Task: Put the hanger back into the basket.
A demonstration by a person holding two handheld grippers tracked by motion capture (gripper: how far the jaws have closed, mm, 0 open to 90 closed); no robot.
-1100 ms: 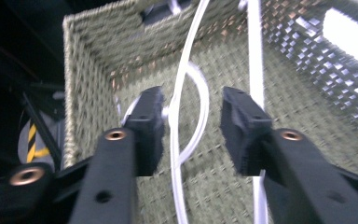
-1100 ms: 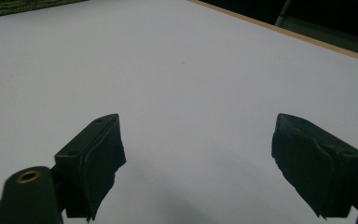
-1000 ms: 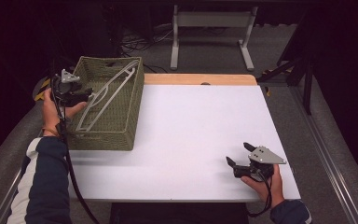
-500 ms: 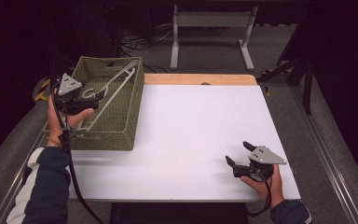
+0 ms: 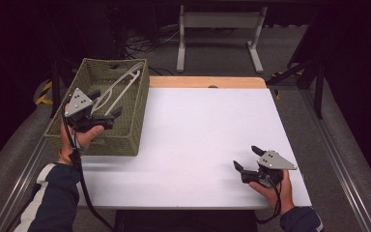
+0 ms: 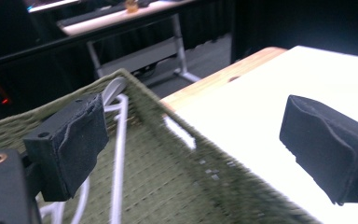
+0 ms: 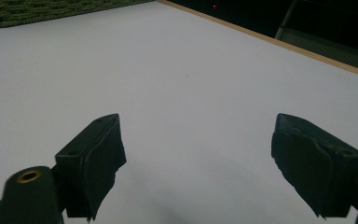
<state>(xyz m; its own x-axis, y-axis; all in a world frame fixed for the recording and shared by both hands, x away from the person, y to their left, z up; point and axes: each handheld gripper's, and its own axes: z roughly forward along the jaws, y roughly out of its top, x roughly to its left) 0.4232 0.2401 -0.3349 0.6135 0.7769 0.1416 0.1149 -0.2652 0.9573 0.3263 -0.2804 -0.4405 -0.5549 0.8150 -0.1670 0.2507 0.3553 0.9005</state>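
- The white table point(image 5: 207, 140) is evenly lit from above and bright, while the room around it falls to near black.
- Shadows on the table are faint and soft.
- In the left gripper view, the green basket point(image 6: 177, 182) is smeared by motion blur.
- In the right gripper view, the near jaws look soft and dark, with little detail.

My left gripper point(image 5: 105, 104) and hand point(image 5: 84, 136) cover part of the basket point(image 5: 125, 130) floor and the lower end of the white hanger point(image 5: 121, 87) in the high view. In my left gripper view the hanger point(image 6: 120, 154) runs off the bottom edge, partly behind a pad point(image 6: 70, 142), and the basket weave point(image 6: 186, 186) is blurred. In my right gripper view, the basket point(image 7: 37, 10) is cut off at the top left corner.
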